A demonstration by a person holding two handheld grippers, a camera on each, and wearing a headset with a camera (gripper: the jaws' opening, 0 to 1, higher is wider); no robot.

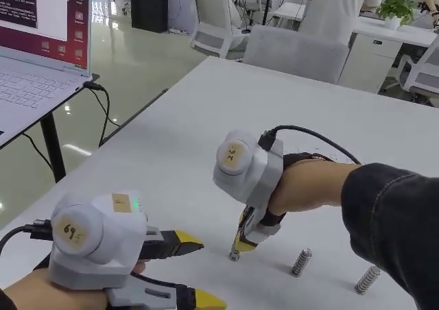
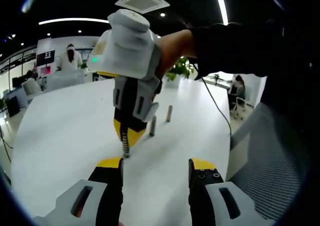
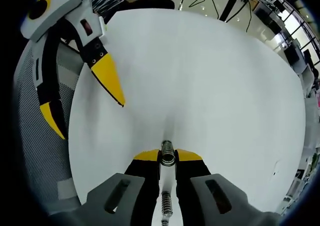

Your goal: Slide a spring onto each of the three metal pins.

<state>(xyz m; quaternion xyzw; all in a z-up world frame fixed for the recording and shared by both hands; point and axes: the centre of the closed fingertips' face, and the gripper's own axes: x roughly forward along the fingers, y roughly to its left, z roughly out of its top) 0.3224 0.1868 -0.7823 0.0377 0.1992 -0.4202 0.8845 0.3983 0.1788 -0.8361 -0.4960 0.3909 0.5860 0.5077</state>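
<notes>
the white-and-grey right gripper with yellow tips (image 1: 241,245) is seen clamped on a small coiled metal spring (image 3: 168,153), stood upright on the white tabletop (image 1: 206,118) at the lower middle of the head view. the matching left gripper (image 1: 209,271) is spread wide at the lower left, nothing between its jaws. two more springs (image 1: 300,262) are parked at the lower right.

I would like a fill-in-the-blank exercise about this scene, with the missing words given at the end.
The right gripper is shut on a ____. The jaws of the left gripper stand ____. Both grippers have tips coloured ____. At the top left of the head view stands an open ____.
Missing words: spring; open; yellow; laptop.
</notes>
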